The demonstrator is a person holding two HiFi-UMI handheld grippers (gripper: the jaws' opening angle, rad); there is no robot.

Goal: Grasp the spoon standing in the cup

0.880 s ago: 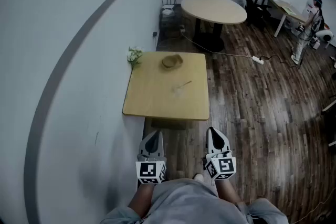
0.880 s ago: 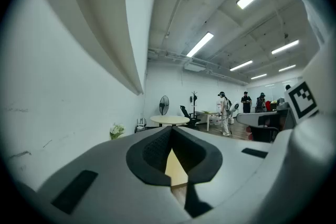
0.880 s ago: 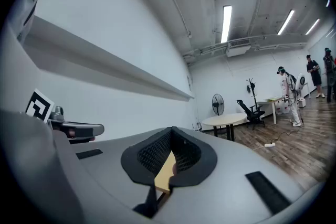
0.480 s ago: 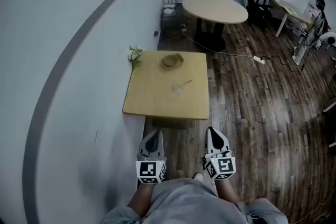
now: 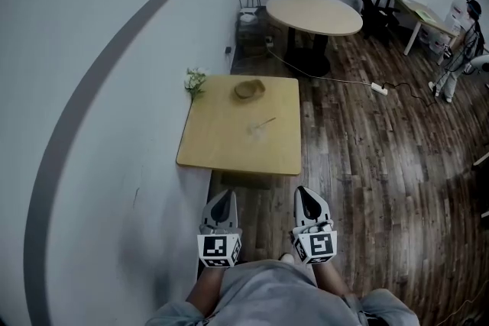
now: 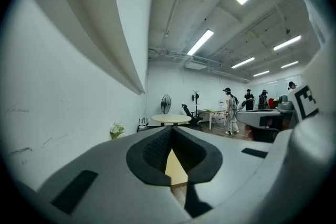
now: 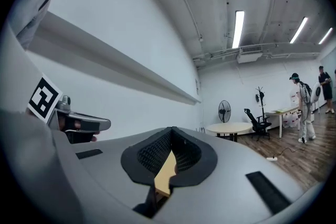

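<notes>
The right hand-held gripper [image 7: 171, 139] has its jaws closed together, and a tan sliver of tabletop [image 7: 167, 173] shows through the slit below their tips. The left hand-held gripper [image 7: 79, 126] is at the left. Far off at the right are a round table [image 7: 231, 127], a fan [image 7: 224, 105] and a standing person [image 7: 303, 113].

No legible text, label or number, seemingly.

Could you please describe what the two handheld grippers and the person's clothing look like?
Both the left gripper and the right gripper have pale grey, tapering shells lined inside with black ribbed pads. Each carries a white cube printed with black square markers. The person wears a grey top.
</notes>
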